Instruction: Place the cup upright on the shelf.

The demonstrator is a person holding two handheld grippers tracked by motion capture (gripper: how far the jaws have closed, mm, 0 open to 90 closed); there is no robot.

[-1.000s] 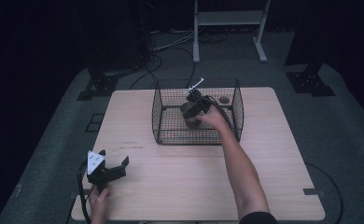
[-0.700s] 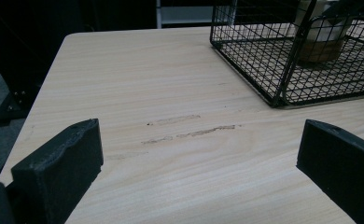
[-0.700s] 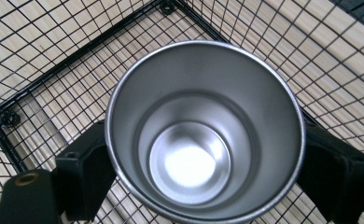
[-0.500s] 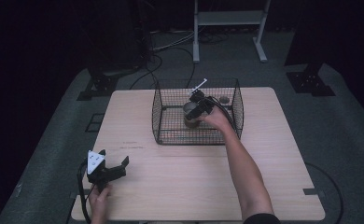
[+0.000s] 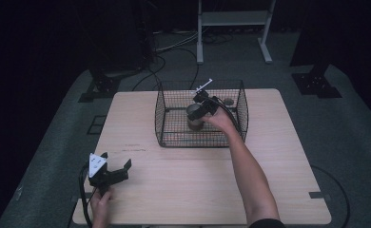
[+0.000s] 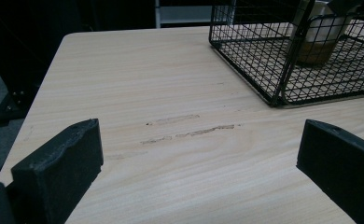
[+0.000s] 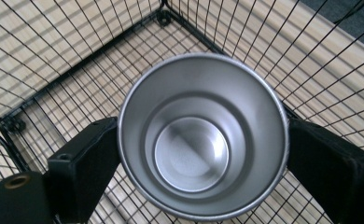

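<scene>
— Two grippers were seen; how was the right gripper (image 5: 199,105) set?
— Its jaws had just been opening, and the steel cup (image 7: 202,135) was left between them, upright inside the wire basket (image 5: 163,124) near the tabletop's far edge.
— And the left gripper (image 5: 114,167)?
— It was held wide open, empty, at the near left corner.

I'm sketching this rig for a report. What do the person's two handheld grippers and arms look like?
Both are black. The left gripper has two blocky, flat-faced jaws, a grey three-cornered plate with dark dots on top and a black cable trailing from it. The right gripper has the same thick black jaws and a looping black cable. The forearms are bare, with a dark sleeve at the right upper arm.
</scene>
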